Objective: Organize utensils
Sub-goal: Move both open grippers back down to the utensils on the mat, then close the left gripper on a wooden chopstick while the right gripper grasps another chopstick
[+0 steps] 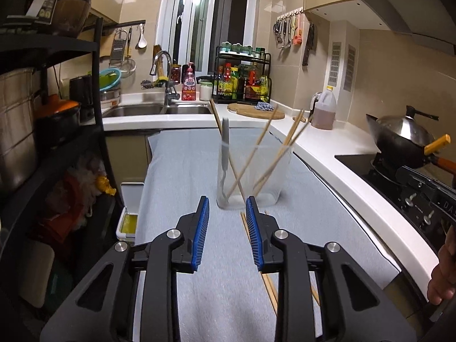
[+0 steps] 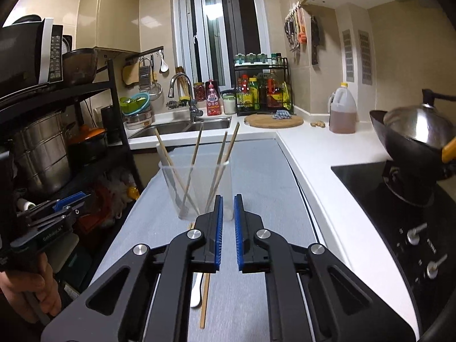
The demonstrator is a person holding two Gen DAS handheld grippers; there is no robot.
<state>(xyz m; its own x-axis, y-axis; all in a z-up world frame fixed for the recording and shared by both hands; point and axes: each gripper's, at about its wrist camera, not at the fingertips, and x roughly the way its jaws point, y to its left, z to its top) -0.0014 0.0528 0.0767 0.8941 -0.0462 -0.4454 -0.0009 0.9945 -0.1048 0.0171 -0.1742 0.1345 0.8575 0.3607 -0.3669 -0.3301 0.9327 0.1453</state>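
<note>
A clear plastic cup stands upright on the grey mat. It holds several wooden chopsticks and a blurred grey utensil at its left rim. My left gripper is open and empty just in front of the cup. Loose chopsticks lie on the mat under its right finger. In the right wrist view the cup stands ahead of my right gripper, whose jaws are a narrow gap apart and empty. A white spoon and a chopstick lie under it.
A white counter runs along the right with a hob, a wok and an oil jug. A sink and cutting board sit at the back. A black shelf rack stands left.
</note>
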